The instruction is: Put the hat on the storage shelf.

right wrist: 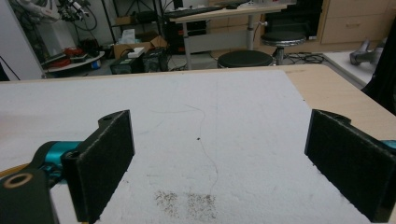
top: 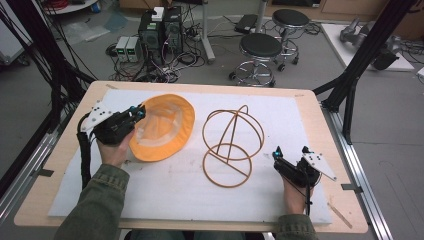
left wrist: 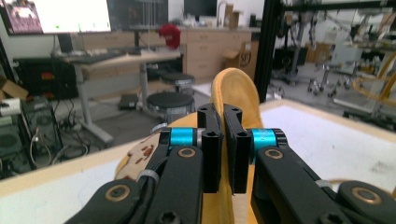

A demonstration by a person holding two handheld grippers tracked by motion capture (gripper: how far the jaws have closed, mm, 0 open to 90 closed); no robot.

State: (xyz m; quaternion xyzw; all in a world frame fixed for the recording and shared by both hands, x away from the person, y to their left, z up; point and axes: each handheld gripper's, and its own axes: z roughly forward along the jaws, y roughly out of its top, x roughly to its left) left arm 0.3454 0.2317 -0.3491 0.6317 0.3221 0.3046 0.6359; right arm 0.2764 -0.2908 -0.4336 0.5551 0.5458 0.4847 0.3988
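1. High view first: I see the left gripper (top: 137, 113) at the brim of the yellow bucket hat (top: 167, 125), which sits on the white mat (top: 165, 192) just left of the wire hat stand (top: 232, 145).
2. Left gripper view confirms it for me: the jaws are pinched together on the hat's brim (left wrist: 236, 91), fabric sandwiched between the pads and standing up above them.
3. I judge the hat light and floppy; soft cloth that will sag and fold wherever I don't support it. No risk of breakage, little of slipping with padded jaws.
4. The brim edge is the sensible place to hold, and I have it; a second pinch on the opposite brim would keep the crown open for the stand.
5. The right gripper (top: 291, 156) rests on the mat to the stand's right, jaws spread wide, nothing between them.
6. The stand looks thin and light, so I'd expect it to shift if the hat drags on it.
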